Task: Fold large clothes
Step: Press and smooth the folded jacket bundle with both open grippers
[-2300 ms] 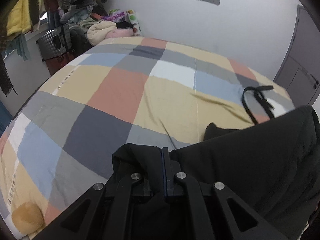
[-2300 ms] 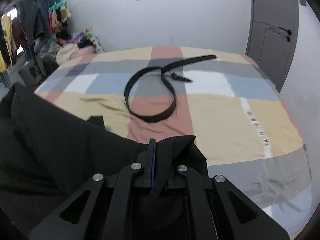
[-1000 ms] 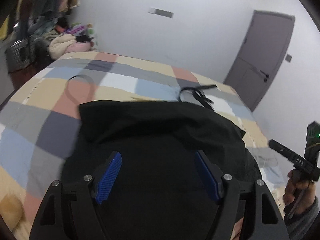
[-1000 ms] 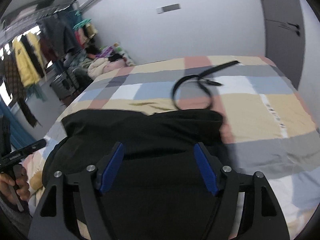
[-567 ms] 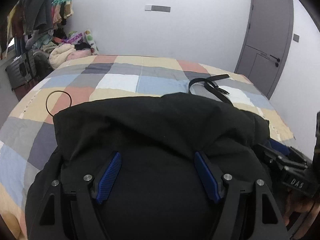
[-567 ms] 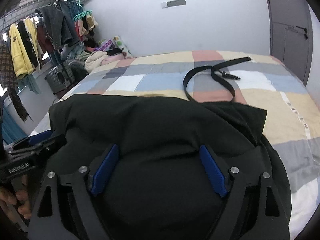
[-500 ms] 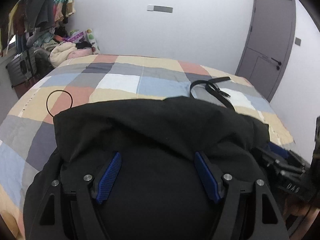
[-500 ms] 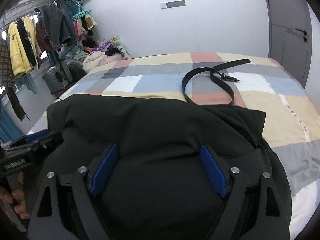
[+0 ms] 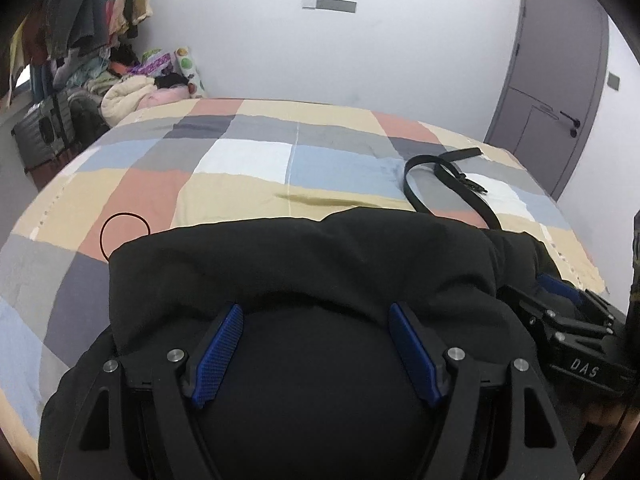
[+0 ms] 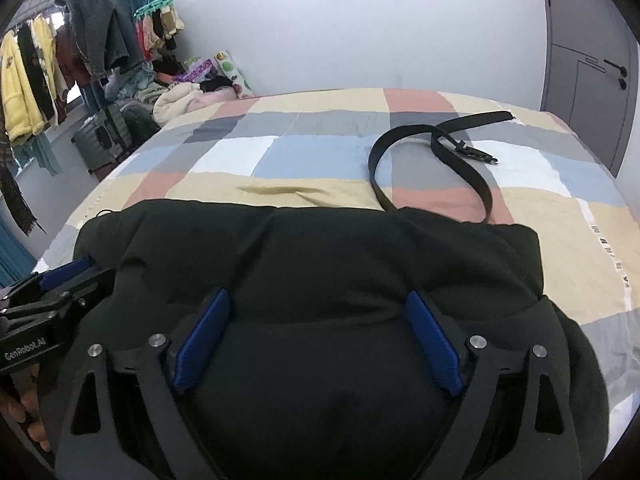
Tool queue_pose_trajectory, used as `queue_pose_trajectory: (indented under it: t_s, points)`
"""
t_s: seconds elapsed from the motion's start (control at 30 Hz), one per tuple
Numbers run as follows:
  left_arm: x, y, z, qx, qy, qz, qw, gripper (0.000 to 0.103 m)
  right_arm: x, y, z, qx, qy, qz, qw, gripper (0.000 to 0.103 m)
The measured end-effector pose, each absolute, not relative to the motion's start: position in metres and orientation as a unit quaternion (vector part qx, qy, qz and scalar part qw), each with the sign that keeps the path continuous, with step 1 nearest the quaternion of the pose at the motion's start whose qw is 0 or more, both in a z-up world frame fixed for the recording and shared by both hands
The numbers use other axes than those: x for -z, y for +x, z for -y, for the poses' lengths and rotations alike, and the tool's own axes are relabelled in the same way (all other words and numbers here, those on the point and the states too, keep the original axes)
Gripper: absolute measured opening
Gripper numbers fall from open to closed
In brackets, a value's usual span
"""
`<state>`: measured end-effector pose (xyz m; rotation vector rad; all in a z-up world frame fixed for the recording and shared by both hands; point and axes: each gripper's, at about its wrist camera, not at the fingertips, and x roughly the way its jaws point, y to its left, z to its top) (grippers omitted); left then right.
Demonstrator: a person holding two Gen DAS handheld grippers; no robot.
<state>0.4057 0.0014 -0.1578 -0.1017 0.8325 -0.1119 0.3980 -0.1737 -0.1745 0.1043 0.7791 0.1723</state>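
A large black garment [image 9: 304,264] lies folded in a thick bundle on the near part of the checked bedspread [image 9: 248,160]; it also fills the near half of the right wrist view [image 10: 312,256]. My left gripper [image 9: 316,320] is open and empty, its blue pads spread just above the garment's near side. My right gripper [image 10: 316,308] is open and empty in the same way. Each gripper shows at the edge of the other's view, the right one [image 9: 560,308] beside the garment's right side, the left one [image 10: 52,288] at its left side.
A black belt [image 10: 436,152] lies looped on the bed just beyond the garment's far right edge. A thin black ring [image 9: 124,232] lies by its far left corner. Clothes racks, suitcases [image 10: 104,136] and piled laundry stand left of the bed; a grey door [image 9: 556,80] is at right.
Both grippers let go of the black garment and opened, then drew back over it. In the last half second both views barely shifted.
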Motion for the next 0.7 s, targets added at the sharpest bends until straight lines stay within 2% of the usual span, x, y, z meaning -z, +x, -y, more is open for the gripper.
queue_pose_trajectory:
  t_s: [0.43, 0.7]
  points:
    - [0.180, 0.419, -0.002, 0.030, -0.040, -0.399, 0.916, 0.079, 0.200, 0.418, 0.159, -0.087, 0.032, -0.382, 0.919, 0.095]
    - [0.155, 0.402, -0.010, 0.024, -0.027, -0.382, 0.923, 0.078, 0.180, 0.396, 0.179, -0.118, 0.050, -0.357, 0.925, 0.095]
